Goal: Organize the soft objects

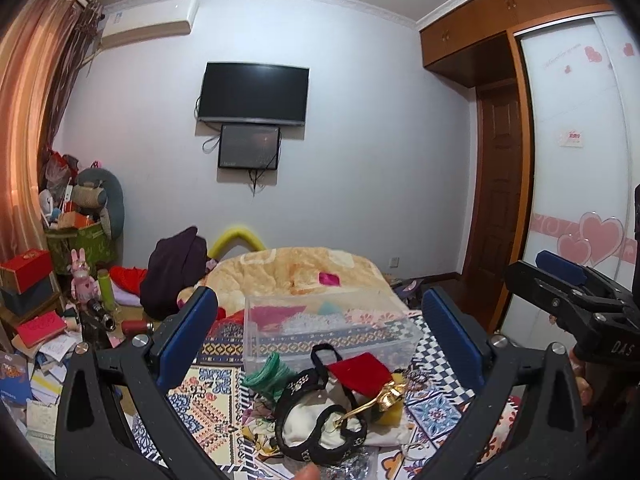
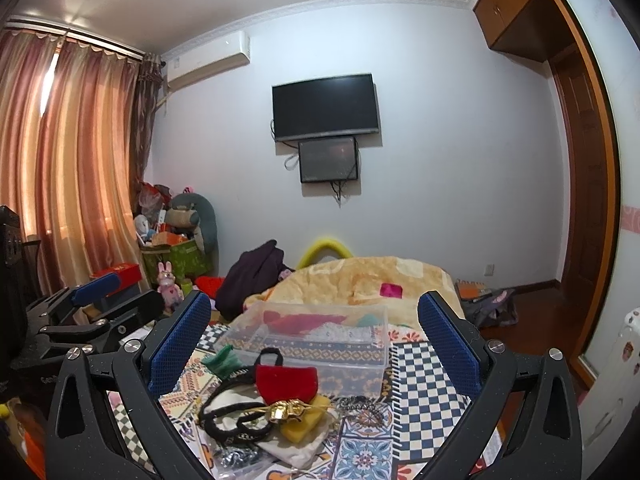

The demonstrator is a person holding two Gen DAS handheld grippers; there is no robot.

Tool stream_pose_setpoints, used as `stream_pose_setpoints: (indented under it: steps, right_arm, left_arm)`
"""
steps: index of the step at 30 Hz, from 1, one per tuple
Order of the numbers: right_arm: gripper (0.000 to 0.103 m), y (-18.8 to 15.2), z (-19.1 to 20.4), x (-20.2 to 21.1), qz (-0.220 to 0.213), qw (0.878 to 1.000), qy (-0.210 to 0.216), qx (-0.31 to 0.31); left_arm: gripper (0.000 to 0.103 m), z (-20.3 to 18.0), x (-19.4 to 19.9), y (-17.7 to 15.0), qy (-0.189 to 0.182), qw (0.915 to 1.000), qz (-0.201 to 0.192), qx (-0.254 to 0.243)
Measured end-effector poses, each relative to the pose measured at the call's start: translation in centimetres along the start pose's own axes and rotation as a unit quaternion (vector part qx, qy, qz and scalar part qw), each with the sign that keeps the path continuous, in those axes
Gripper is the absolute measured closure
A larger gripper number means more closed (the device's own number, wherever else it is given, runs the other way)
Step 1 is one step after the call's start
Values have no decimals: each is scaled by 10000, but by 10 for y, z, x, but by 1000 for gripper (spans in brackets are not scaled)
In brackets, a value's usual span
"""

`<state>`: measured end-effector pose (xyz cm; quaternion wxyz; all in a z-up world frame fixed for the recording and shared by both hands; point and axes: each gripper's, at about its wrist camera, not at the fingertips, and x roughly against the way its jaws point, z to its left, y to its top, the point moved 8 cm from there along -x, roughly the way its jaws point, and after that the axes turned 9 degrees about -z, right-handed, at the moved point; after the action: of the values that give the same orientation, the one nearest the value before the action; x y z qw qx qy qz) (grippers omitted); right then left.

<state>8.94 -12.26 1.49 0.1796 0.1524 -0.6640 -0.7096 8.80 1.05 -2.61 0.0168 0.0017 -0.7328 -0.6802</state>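
A heap of soft items lies on the patterned bedspread [image 1: 208, 404] just below both grippers. It holds a red felt pouch [image 1: 360, 376] [image 2: 286, 380], a green scrunchie [image 1: 268, 376] [image 2: 222, 360], a black lace mask [image 1: 316, 432] [image 2: 228, 420], a white cloth bag [image 1: 304, 420] [image 2: 296, 450], a yellow sponge [image 2: 304, 426] and a gold trinket [image 1: 392, 394] [image 2: 286, 410]. Behind the heap stands a clear plastic box [image 1: 332, 332] [image 2: 320, 344] with red and teal cloth inside. My left gripper [image 1: 318, 294] is open and holds nothing. My right gripper [image 2: 314, 299] is open too, level with it.
A beige blanket [image 1: 304, 272] with a pink square on it covers the far bed. A dark garment [image 1: 172, 272] and a yellow foam tube lie at its left. Boxes, toys and papers crowd the floor at left [image 1: 48, 320]. A wardrobe and a door stand at right.
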Motion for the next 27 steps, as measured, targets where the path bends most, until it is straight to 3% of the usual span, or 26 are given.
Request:
stream_pose_setpoints:
  steps: [9, 20, 25, 27]
  right_arm:
    - [0, -48, -16, -43, 831, 9962, -142, -219]
    - [0, -108, -11, -75, 1581, 9863, 280, -372]
    - [4, -122, -4, -93, 1871, 9792, 637, -469]
    - [10, -129, 2, -103, 2024, 9752, 767, -473]
  left_arm:
    - [0, 31, -42, -59, 280, 9953, 912, 149]
    - [0, 57, -83, -125, 510, 9832, 1704, 417]
    - [14, 66, -99, -142, 443, 9773, 1961, 673]
    - [18, 69, -103, -148, 385, 9751, 2033, 800]
